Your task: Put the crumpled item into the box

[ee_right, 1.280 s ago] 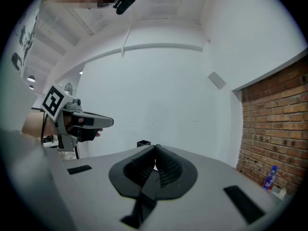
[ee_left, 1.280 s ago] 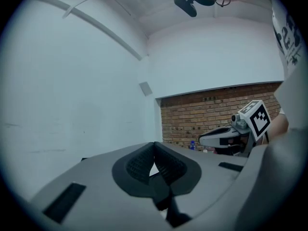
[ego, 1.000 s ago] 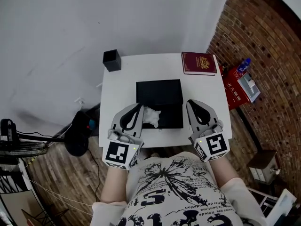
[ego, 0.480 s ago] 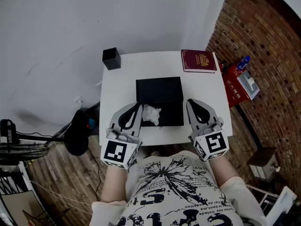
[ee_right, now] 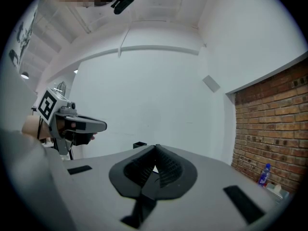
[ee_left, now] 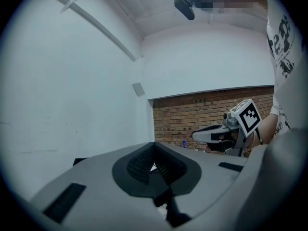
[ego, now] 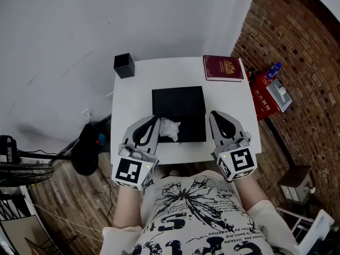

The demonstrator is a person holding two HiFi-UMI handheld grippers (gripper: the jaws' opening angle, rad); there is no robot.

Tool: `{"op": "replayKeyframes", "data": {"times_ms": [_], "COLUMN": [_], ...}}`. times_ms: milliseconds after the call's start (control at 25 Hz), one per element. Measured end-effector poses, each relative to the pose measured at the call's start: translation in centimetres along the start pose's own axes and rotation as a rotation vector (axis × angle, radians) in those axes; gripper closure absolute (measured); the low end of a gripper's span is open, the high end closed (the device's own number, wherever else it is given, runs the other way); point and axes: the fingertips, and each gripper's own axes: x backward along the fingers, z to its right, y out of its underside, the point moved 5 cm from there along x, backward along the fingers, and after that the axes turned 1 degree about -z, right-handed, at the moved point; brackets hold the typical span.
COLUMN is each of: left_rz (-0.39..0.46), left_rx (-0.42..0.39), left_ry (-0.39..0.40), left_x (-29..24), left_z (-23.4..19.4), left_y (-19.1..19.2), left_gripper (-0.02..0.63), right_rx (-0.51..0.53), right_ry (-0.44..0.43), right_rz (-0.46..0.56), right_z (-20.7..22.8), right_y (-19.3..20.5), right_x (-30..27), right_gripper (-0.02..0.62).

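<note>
**Entry 1: crumpled item** (ego: 170,128). White, wadded. Lodged at the lower left corner of the box (ego: 183,101), centre of frame, pale against the dark interior and partly over the left wall. Judged inside rather than beside; exact seating against the rim not resolvable.

**Entry 2: left gripper** (ego: 156,121). Lower left of centre, tips just beside the crumpled item, apparently clear of it. Jaws fully together in the left gripper view, ribbed pads meeting, nothing clamped. Only a sliver of pale background visible at the tip.

**Entry 3: right gripper** (ego: 214,116). Lower right of centre, alongside the box's right wall. Jaws likewise closed, empty.

**Entry 4: surroundings.** White table (ego: 133,100). Small black container (ego: 124,65) at the table's upper left corner. Dark red book (ego: 223,68) at its upper right corner.

**Change over the last second:** next to none. Crumpled item in the same box corner. Both grippers in the same flanking pose, the left marker cube (ego: 129,172) drifted marginally toward lower left. Left jaws closed throughout.

**Meaning for the task:** placement judged complete, release already made, no carrying left. Remaining at most: withdrawal of both grippers toward the lower edge of frame.

**Risk:** wad perched near the left wall, liable to be nudged out by a sideways sweep of the left tips.
</note>
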Motion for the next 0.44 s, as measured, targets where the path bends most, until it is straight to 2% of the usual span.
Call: {"op": "replayKeyframes", "data": {"times_ms": [440], "left_rz": [0.018], "left_rx": [0.012], "left_ry": [-0.013], "left_x": [0.79], "left_z": [-0.03], "left_y": [0.12], "left_gripper": [0.592], "right_rx": [0.010], "right_ry": [-0.012], "right_rz": [0.015], "right_z": [-0.79], "right_y": [-0.18], "right_x": [0.57], "right_gripper": [0.583]}}
